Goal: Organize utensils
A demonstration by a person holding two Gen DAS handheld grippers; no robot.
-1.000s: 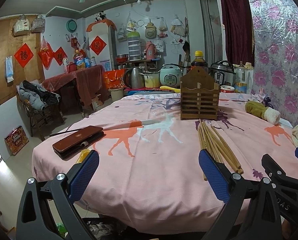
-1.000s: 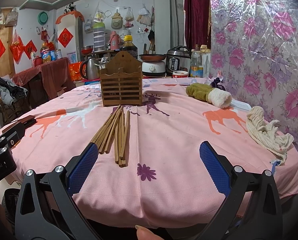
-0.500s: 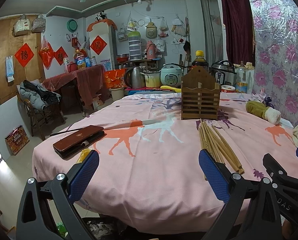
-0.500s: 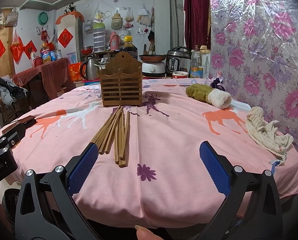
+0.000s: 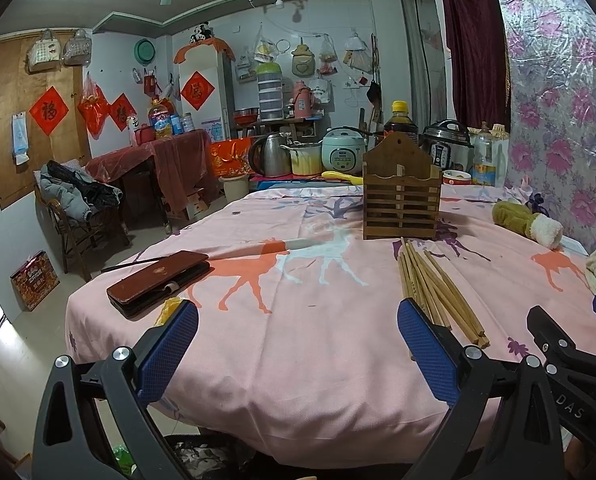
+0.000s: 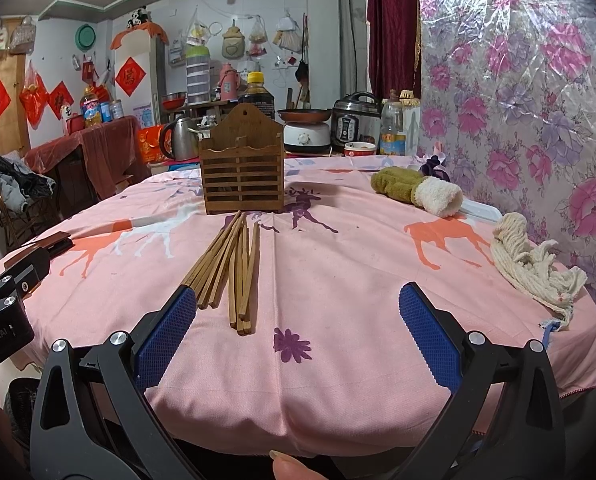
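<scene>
Both jaws spread wide, empty, at the table's near edge.
Left gripper (image 5: 298,344) and right gripper (image 6: 298,332) hover apart; chopsticks (image 6: 234,268) lie bundled on the pink tablecloth (image 6: 357,280), just near of the wooden holder (image 6: 242,178).

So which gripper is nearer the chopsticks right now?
Right, narrowly. The right gripper faces the chopsticks, which lie toward its left finger; the left gripper sits off to their left.

You are looking at matt wooden chopsticks (image 6: 234,264) lying on a soft pink cloth (image 6: 337,280) covering the worktop. Behind them a slatted wooden holder (image 6: 242,176) is showing a smooth brown finish, and your tongs' blue pads (image 6: 166,336) are looking rubbery, finely textured.
</scene>
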